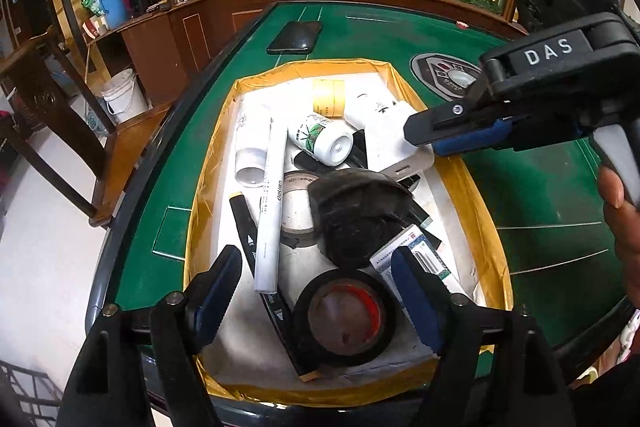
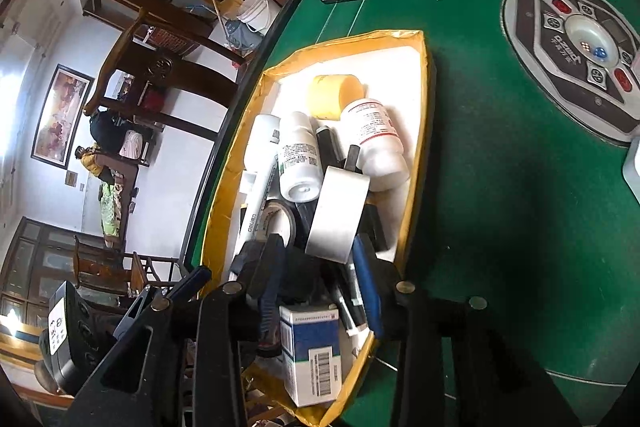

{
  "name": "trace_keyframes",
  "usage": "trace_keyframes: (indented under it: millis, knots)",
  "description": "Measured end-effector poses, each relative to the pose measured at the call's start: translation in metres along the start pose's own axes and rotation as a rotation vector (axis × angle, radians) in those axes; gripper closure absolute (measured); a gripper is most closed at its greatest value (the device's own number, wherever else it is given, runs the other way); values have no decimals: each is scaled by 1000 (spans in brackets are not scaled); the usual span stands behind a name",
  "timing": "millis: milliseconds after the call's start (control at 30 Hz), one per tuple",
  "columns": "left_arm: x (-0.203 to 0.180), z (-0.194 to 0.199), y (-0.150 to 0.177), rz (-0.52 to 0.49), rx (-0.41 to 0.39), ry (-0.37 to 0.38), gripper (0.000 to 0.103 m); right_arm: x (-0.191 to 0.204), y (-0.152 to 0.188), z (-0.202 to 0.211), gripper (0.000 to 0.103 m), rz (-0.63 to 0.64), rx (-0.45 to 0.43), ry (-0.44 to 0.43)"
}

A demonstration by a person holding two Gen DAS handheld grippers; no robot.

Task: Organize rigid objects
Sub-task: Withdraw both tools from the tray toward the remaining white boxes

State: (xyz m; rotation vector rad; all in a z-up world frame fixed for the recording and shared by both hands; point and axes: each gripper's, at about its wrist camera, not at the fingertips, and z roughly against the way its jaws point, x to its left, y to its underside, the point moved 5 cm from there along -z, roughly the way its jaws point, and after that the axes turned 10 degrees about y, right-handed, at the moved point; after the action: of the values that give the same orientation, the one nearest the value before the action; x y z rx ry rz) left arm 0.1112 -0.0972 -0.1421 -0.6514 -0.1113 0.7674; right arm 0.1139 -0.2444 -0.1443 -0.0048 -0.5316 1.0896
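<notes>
Left gripper (image 1: 316, 291): jaws spread wide, nothing pinched; a glossy black tape ring (image 1: 342, 319) with a red core lies flat just below and between its fingers.
Right gripper (image 2: 320, 275): jaws narrowly parted, straddling a dark lumpy object (image 2: 298, 277); whether the pads press it, cannot tell.
Tray (image 1: 208, 187): shallow white box, crinkled yellow tape on the rim, directly under both grippers.
Contents: smooth white plastic bottles (image 2: 298, 155), white tube (image 1: 270, 211), printed carton (image 2: 310, 351) at right gripper's base.
Table (image 2: 480, 187): green felt.

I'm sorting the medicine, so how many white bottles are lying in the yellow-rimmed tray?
3: one white bottle by the tray's left wall, one in the middle, one on the right beside the yellow tape roll. Others may hide under clutter.
</notes>
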Motion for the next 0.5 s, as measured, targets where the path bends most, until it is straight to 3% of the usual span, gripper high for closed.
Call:
trace_keyframes:
  millis: [500]
  knots:
    - [-44, 3, -12, -46, -24, -8, 22, -52, 21, 40, 68, -74, -38, -2]
